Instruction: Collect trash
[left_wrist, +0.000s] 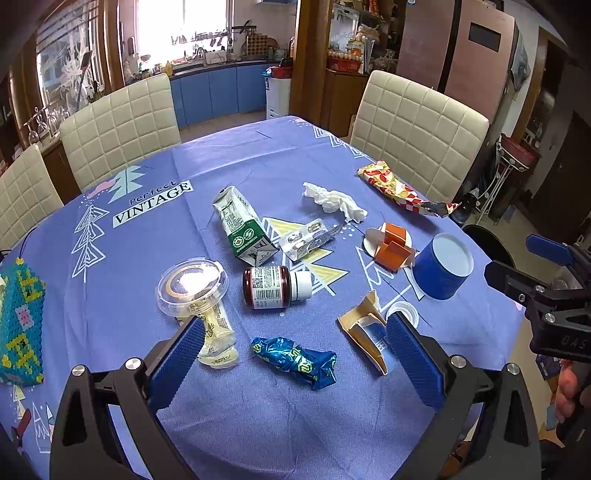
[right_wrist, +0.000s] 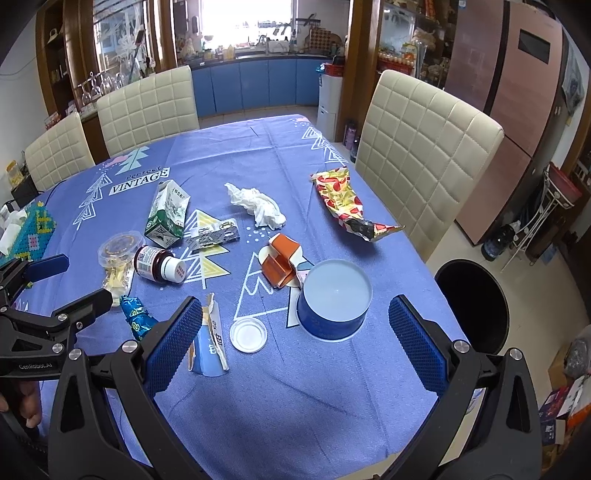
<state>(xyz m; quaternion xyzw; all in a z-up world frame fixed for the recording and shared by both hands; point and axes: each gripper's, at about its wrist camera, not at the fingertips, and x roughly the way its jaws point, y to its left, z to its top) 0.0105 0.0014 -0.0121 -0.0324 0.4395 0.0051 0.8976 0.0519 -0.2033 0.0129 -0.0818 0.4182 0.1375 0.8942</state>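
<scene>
Bare tablecloth (right_wrist: 295, 398) under both, table edge just right of right gripper (right_wrist: 295, 339); left gripper (left_wrist: 295, 354) likewise spread wide, empty, blue wrapper (left_wrist: 295, 360) between jaws.

I see soft, matt cloth on the table (left_wrist: 258, 155). The tissue (left_wrist: 334, 201) at 12 o'clock is crumpled white paper. The jar (left_wrist: 267, 286) is dark shiny glass with a paper label. The candy wrapper (left_wrist: 295, 356) at 6 o'clock is shiny blue foil. The round lid (left_wrist: 192, 288) is clear glossy plastic. My fingers (left_wrist: 181, 360) have bumpy blue pads. The chairs (left_wrist: 417, 129) look like smooth, padded leather.
</scene>
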